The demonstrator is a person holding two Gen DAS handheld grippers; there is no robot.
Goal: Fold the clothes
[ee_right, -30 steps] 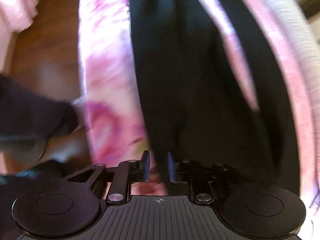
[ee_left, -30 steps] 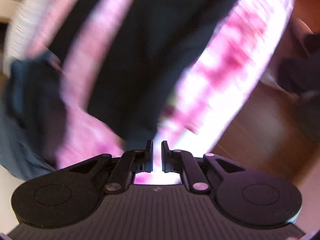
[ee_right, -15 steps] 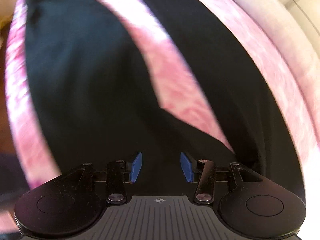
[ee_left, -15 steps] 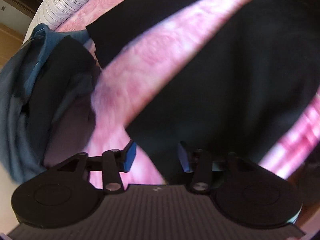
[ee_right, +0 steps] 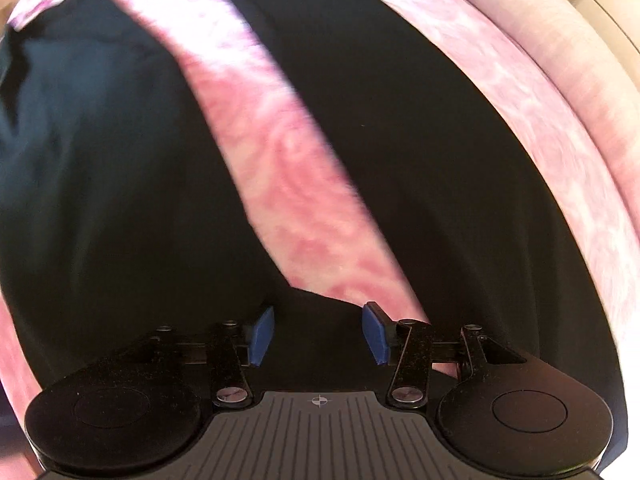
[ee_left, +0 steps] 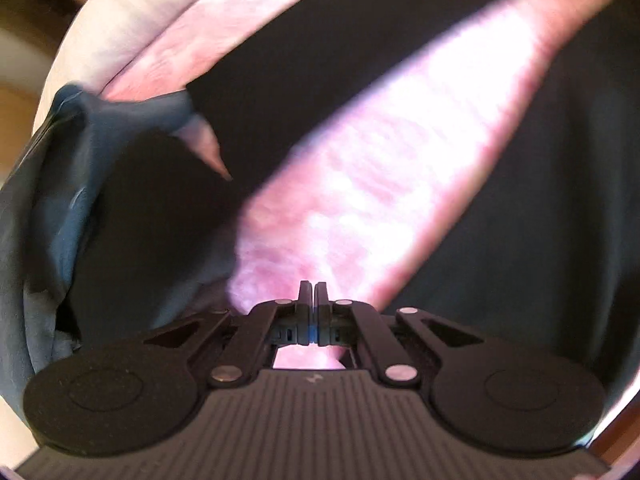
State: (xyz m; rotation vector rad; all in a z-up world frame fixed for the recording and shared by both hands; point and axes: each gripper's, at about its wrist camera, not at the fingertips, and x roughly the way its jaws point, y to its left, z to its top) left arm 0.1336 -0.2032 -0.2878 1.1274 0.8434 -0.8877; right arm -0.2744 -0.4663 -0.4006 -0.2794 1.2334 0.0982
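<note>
Half a second back, stood apart with blue pads showing; now left gripper clenched tight, pads pressed together with nothing visibly pinched between them, tips over the pink floral bedspread. Right gripper released as before, blue pads well apart, dark cloth under the gap but not pressed by either pad. A full second back, heavily blurred views with wooden floor at the edges; now sharper, and filled almost wholly by cloth and bedspread. Black trousers spread flat on the bedspread, legs splayed in a V: in the right wrist view, crotch at 6 o'clock just ahead of the pads, one leg running toward 11 o'clock, the other long axis toward 1 o'clock, pink wedge between. In the left wrist view, legs running toward 1 o'clock on either side of the bright wedge. Heap of grey-blue clothing at 9 o'clock, touching the near black leg. Both grippers tipped steeply down toward the bed.
</note>
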